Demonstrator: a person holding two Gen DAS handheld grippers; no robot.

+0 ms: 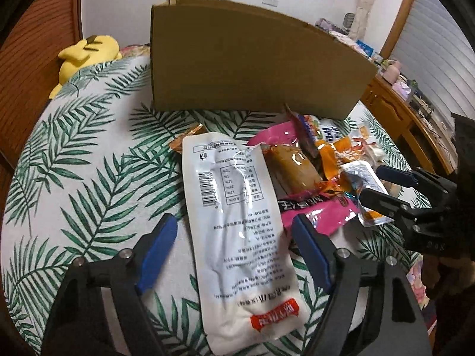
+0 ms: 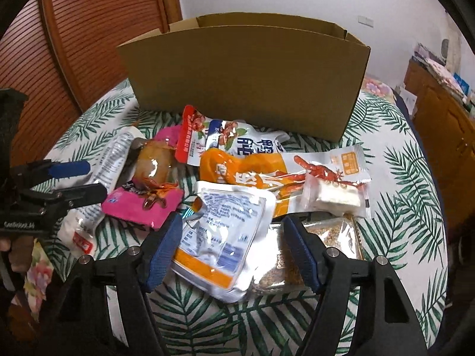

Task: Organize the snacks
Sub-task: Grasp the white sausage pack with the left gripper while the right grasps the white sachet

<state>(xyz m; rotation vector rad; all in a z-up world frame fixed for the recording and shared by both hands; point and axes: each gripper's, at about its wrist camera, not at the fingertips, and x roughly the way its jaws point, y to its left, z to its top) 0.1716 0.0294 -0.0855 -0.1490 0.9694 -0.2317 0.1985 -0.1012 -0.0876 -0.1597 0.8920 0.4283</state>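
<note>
Palm-leaf cloth [image 1: 89, 163] covers the surface where an open cardboard box [image 2: 246, 80] stands. A heap of snack packets lies just in front of the box. The left claw [image 1: 231, 255] is spread wide, its blue pads either side of a long white packet [image 1: 237, 237] on the heap's left edge, not gripping it. The right claw [image 2: 231, 255] is also wide, straddling a white-and-orange pouch [image 2: 219, 243] on the near side of the heap. A pink packet [image 2: 142, 207] lies between those two packets.
</note>
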